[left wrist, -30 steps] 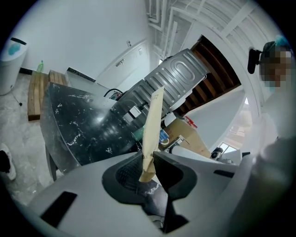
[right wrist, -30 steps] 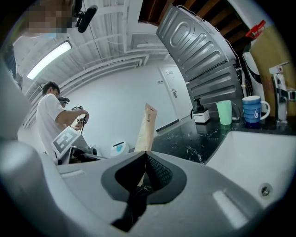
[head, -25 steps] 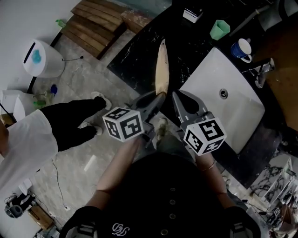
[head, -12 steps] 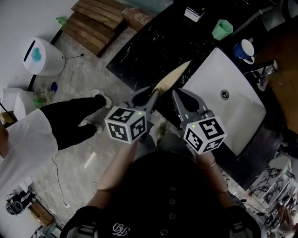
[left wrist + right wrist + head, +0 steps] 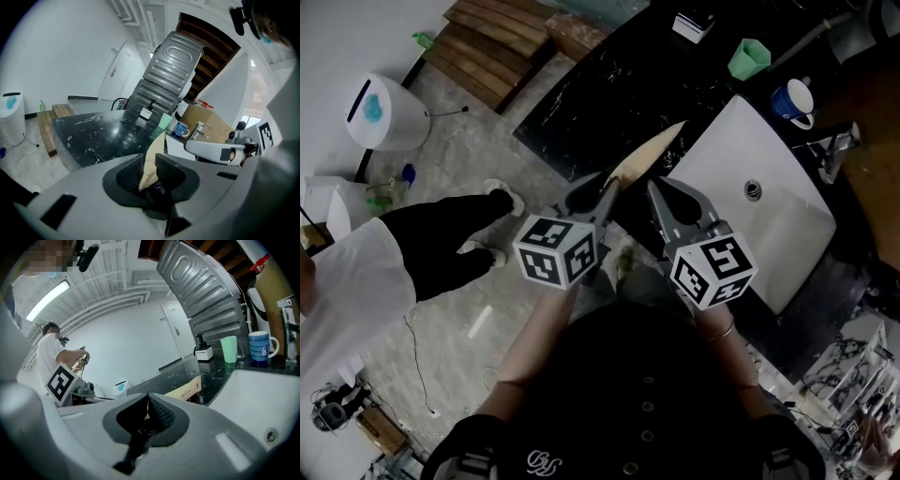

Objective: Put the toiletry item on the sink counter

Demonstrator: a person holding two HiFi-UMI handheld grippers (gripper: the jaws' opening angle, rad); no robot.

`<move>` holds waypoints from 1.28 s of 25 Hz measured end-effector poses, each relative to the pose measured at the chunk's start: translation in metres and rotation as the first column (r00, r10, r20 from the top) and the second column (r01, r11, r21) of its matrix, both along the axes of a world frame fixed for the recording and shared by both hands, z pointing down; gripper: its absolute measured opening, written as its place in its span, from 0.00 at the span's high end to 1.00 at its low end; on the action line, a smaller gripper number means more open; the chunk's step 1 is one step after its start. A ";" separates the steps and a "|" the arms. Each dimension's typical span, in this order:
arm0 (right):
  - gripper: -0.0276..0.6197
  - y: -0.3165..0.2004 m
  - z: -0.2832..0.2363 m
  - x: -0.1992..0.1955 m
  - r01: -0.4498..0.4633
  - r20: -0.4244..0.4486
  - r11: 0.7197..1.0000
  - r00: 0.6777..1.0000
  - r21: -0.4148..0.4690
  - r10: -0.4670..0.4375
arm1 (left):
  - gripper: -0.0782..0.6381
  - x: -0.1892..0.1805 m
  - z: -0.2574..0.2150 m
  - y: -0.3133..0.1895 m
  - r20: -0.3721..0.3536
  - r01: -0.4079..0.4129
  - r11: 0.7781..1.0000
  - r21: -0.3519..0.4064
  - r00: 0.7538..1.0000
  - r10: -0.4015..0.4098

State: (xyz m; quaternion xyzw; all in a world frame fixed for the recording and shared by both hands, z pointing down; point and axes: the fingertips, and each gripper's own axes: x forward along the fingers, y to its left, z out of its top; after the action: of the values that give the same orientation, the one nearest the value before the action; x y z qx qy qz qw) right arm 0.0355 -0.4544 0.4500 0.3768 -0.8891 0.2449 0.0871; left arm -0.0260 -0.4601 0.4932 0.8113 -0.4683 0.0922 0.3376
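Observation:
A flat tan packet [image 5: 649,154] is pinched at its lower end by my left gripper [image 5: 606,193], which is shut on it. The packet slants up and to the right over the front edge of the black marble counter [image 5: 600,84], its tip near the white sink [image 5: 741,220]. In the left gripper view the packet [image 5: 153,157] stands between the dark pads of the left gripper [image 5: 149,165]. My right gripper [image 5: 667,199] sits just right of the left one, shut with nothing in it. In the right gripper view its jaws [image 5: 147,401] are closed, and the packet [image 5: 185,390] shows beyond them.
On the counter behind the sink stand a green cup [image 5: 748,58], a blue mug [image 5: 792,101], a faucet [image 5: 836,150] and a small white box [image 5: 692,25]. A person in a white shirt [image 5: 347,291] stands at the left, near a white bin [image 5: 384,117] and wooden boards [image 5: 492,42].
The packet has swung from pointing straight away to slanting right toward the sink. The left gripper has shifted slightly right. The right gripper has hardly moved.

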 end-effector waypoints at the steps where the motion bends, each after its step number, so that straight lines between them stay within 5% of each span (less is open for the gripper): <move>1: 0.95 0.001 0.000 0.000 0.000 0.000 1.000 1.000 0.001 0.000 | 0.80 -0.001 0.000 0.000 0.000 0.004 1.000 0.003 1.000 -0.004; 17: 0.95 0.012 -0.020 0.003 -0.023 -0.029 0.997 0.999 0.070 0.025 | 0.75 -0.002 -0.039 0.010 -0.077 0.000 0.993 0.118 0.997 0.009; 32: 0.95 0.057 -0.069 -0.009 -0.056 -0.018 0.979 0.998 0.195 0.061 | 0.75 0.005 -0.098 0.051 -0.116 -0.095 0.961 0.258 0.985 0.129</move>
State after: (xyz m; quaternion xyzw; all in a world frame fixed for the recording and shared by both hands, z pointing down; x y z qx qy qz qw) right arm 0.0270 -0.3979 0.3812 0.4125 -0.8961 0.1549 0.0535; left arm -0.0212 -0.4086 0.3953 0.8771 -0.4062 -0.0025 0.2563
